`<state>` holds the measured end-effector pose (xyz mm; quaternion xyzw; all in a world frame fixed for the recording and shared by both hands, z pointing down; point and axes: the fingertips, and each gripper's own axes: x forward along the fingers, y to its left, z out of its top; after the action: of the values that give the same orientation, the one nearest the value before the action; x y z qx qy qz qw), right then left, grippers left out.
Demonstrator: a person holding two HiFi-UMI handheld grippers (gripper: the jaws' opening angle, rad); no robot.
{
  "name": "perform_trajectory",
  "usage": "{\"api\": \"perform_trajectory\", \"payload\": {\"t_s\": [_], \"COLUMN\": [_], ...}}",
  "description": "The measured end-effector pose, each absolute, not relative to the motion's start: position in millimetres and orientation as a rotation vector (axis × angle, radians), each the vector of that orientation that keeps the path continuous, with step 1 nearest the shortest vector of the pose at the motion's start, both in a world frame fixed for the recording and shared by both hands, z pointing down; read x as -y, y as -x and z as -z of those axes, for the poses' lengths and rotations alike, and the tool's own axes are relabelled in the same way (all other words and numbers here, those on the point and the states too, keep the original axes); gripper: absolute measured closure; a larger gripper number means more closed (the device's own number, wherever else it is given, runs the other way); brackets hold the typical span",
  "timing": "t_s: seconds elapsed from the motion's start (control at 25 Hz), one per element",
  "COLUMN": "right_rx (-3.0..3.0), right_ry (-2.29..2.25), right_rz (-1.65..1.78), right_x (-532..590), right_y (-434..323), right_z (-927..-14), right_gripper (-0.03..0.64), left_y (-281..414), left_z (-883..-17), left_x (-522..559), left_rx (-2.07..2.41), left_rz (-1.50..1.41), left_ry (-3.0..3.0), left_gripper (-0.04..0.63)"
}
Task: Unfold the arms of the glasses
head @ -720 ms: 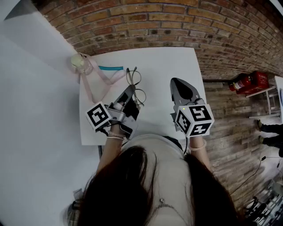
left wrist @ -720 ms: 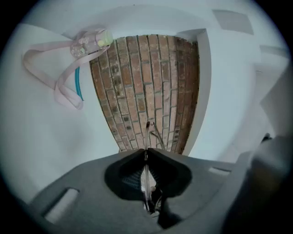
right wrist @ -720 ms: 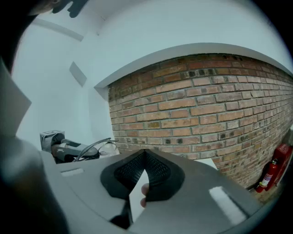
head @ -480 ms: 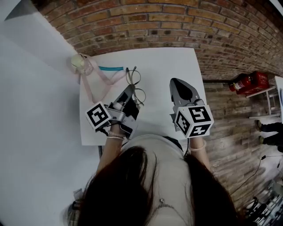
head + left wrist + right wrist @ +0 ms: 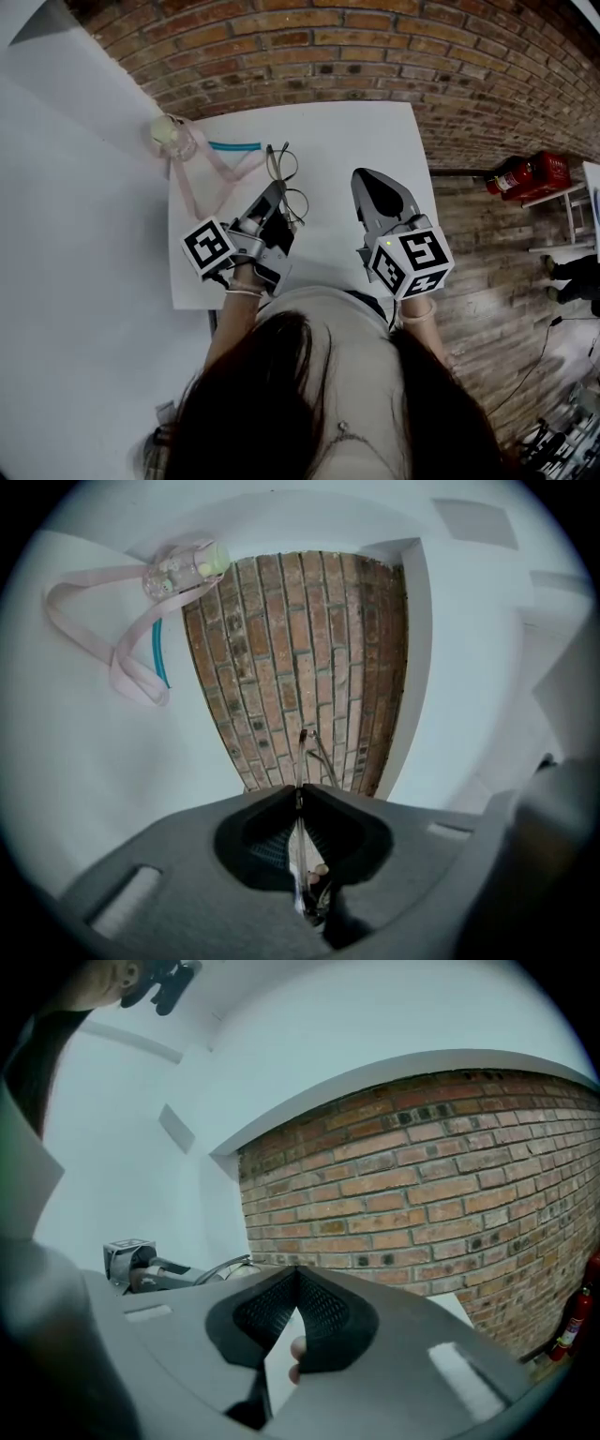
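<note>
Our left tool [image 5: 276, 190] pinches the thin frame of the glasses [image 5: 285, 176], holding them over the white table [image 5: 356, 131]. Our right tool [image 5: 367, 178] is pressed together on nothing, just to their right and apart from them. A bottle [image 5: 169, 132] with a pink strap lies at the table's far-left corner.
</note>
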<state>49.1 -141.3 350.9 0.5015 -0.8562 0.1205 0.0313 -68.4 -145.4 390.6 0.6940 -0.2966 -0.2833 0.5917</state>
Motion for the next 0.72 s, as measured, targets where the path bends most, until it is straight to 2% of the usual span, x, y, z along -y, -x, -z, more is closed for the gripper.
{"api": "perform_trajectory", "payload": {"t_s": [0.72], "right_rx": [2.744], "right_ry": [-1.337], "right_rz": [-0.348], "right_x": [123], "right_y": [-12], "right_z": [-345], "right_gripper": [0.601], "left_y": [73], "left_z": [-391], "left_x": [147], "left_rx": [0.704], "left_rz": [0.682], "left_ry": [-1.593], "left_gripper": [0.571]}}
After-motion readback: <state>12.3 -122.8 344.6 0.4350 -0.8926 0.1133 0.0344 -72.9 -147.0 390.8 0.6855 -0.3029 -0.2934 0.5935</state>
